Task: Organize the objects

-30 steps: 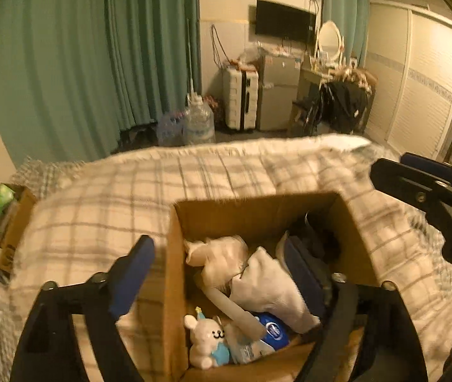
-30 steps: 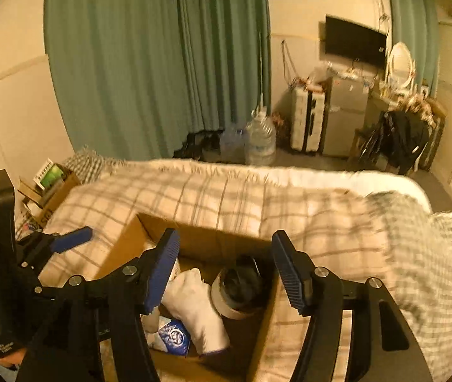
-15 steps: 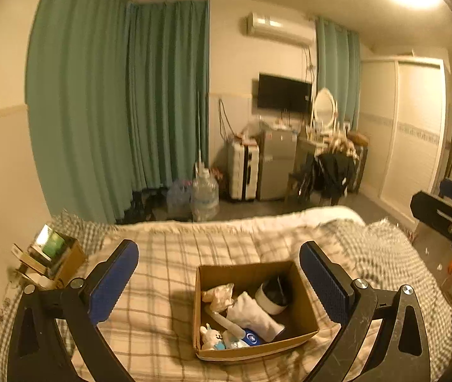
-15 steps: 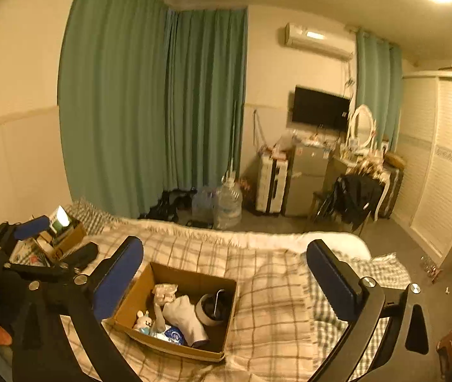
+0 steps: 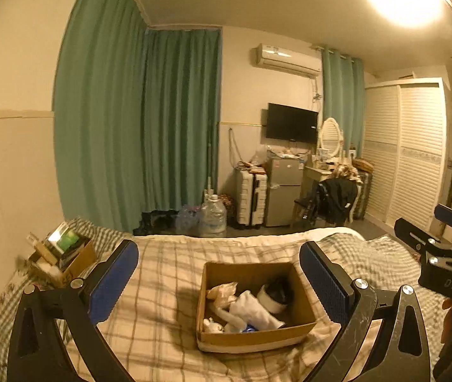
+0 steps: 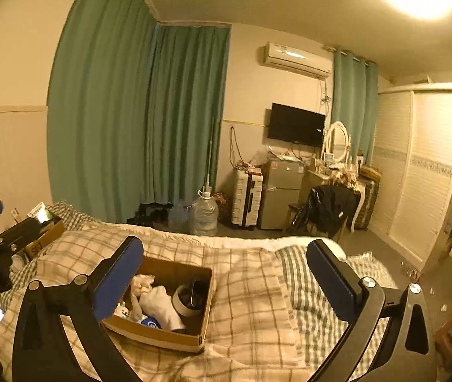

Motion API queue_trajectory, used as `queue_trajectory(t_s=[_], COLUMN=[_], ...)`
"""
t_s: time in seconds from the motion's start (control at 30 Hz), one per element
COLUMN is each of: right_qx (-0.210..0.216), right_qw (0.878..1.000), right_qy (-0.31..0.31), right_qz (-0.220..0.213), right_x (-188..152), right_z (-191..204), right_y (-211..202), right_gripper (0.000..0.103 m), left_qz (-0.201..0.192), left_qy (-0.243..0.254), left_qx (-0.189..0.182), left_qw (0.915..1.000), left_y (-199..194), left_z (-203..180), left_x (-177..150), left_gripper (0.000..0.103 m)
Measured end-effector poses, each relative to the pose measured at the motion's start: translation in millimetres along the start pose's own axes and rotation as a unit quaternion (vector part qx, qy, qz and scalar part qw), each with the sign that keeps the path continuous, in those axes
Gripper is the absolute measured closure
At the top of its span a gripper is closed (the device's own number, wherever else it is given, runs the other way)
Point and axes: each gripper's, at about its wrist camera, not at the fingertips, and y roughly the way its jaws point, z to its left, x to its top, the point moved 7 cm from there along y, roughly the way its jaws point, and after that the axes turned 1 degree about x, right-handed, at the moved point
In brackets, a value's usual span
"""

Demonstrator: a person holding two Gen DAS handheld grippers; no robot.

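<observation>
An open cardboard box (image 5: 302, 299) sits on the plaid bed cover; it also shows in the right wrist view (image 6: 207, 299). Inside lie a white cloth (image 5: 254, 313), a black and white roll of tape (image 5: 275, 294), a beige bag (image 5: 222, 291), a small white plush toy (image 5: 211, 326) and a blue item (image 6: 151, 321). My left gripper (image 5: 218, 281) is open and empty, held back well above the box. My right gripper (image 6: 224, 273) is open and empty, also held back, to the right of the box.
The plaid bed (image 5: 162, 289) fills the foreground. A second cardboard box with books (image 5: 63, 254) stands at the bed's left. Beyond the bed are water jugs (image 5: 213, 216), a suitcase (image 5: 251, 199), a small fridge (image 5: 281, 191), a chair with dark clothes (image 5: 334, 200) and a wardrobe (image 5: 413, 159).
Both grippers have pulled back and up from just above the box, so the box now looks small and the whole room shows. Both stay open and empty.
</observation>
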Motion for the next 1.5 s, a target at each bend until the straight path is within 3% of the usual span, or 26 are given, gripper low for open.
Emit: queue_trajectory(t_s=[0.1,0.27,0.43,1.5], right_qx=[0.011,0.017,0.032,0.020], right_qw=[1.000,1.000,0.997,0.998], right_qy=[0.014,0.005,0.019,0.012], right_qz=[0.007,0.024,0.062,0.062], right_x=[-26,-80,-114,-117], right_z=[-1,10,16,19], right_y=[15,41,60,54], right_gripper=[0.000,0.000,0.000,0.000], left_qz=[-0.001,0.028,0.033,0.062], left_qy=[0.000,-0.002,0.038,0.009], left_qx=[0.012,0.028,0.048,0.049], left_qw=[0.9999,0.9992,0.9976,0.9969], left_y=[5,19,26,34], left_z=[-1,-1,-9,1], left_x=[-28,-83,-107,-118], left_gripper=[0.000,0.000,0.000,0.000])
